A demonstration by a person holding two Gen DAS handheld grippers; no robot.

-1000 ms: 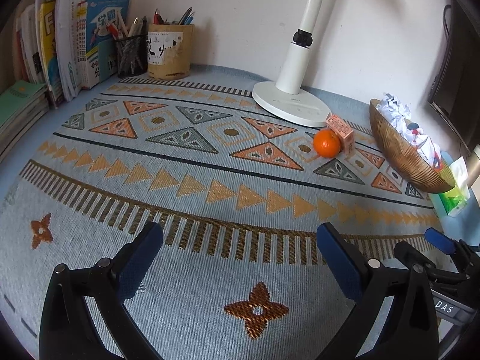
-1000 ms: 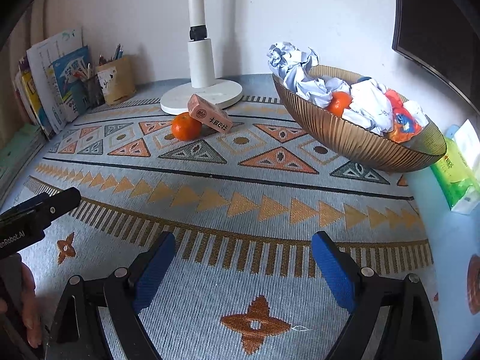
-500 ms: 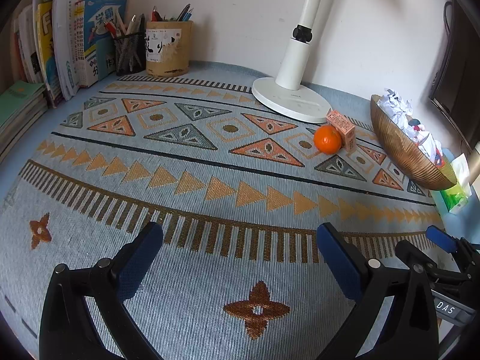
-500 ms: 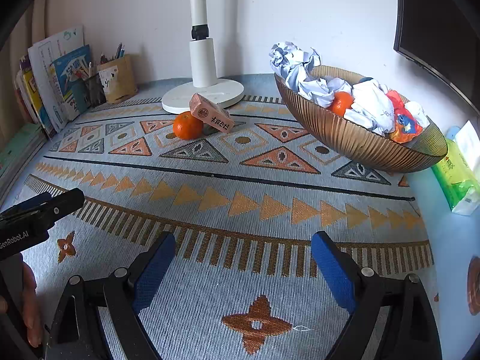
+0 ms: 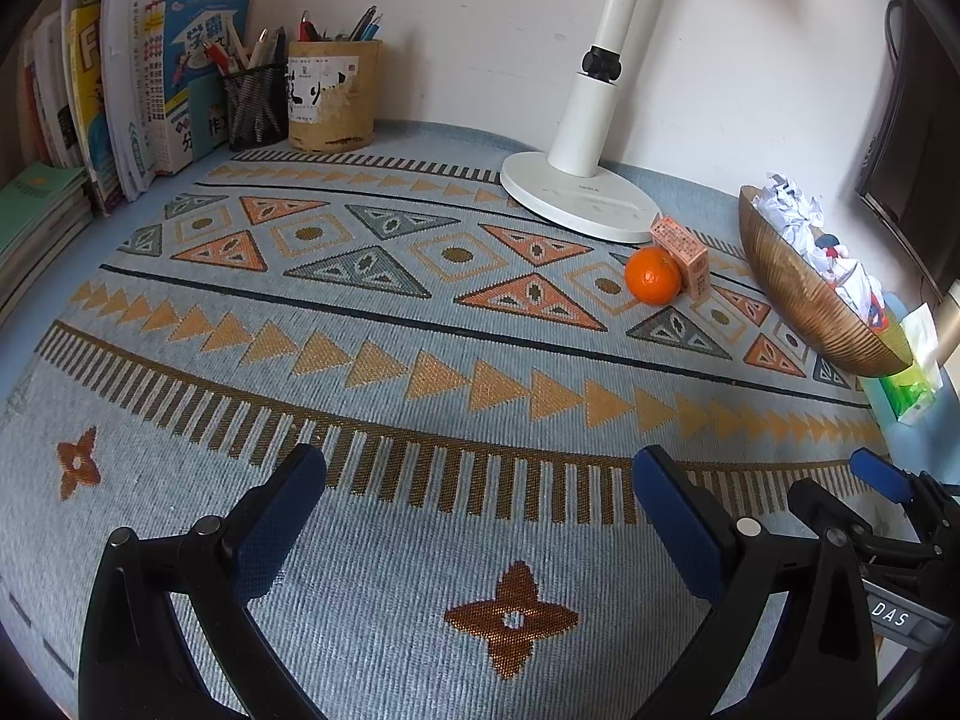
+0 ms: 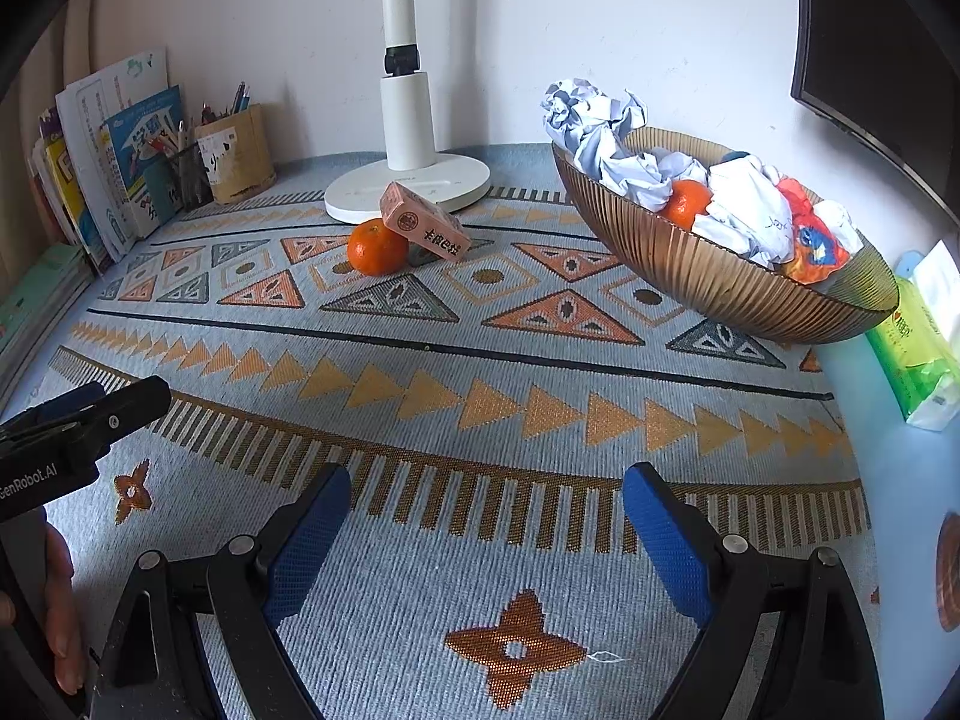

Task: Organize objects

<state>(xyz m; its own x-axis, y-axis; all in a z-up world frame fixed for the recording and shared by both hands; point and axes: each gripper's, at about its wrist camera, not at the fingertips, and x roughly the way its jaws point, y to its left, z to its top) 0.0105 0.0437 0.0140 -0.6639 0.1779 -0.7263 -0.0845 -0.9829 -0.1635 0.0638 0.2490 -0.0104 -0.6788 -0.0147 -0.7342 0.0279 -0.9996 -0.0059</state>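
Note:
An orange (image 5: 653,276) (image 6: 377,247) lies on the patterned mat, with a small pink box (image 5: 681,254) (image 6: 425,229) leaning on it, next to the lamp base. A ribbed brown bowl (image 5: 798,300) (image 6: 702,276) at the right holds crumpled paper, wrappers and another orange (image 6: 687,204). My left gripper (image 5: 480,486) is open and empty, low over the mat's near part. My right gripper (image 6: 486,504) is open and empty too, beside it on the right; its tip shows in the left wrist view (image 5: 876,474).
A white lamp base (image 5: 579,204) (image 6: 408,186) stands at the back. Pen holders (image 5: 333,96) and books (image 5: 150,84) fill the back left corner. A green tissue pack (image 6: 918,342) lies right of the bowl. A dark monitor (image 6: 876,36) hangs at the far right.
Both grippers have drifted slightly, so the views shifted a little. Nothing was grasped or moved; both stay open.

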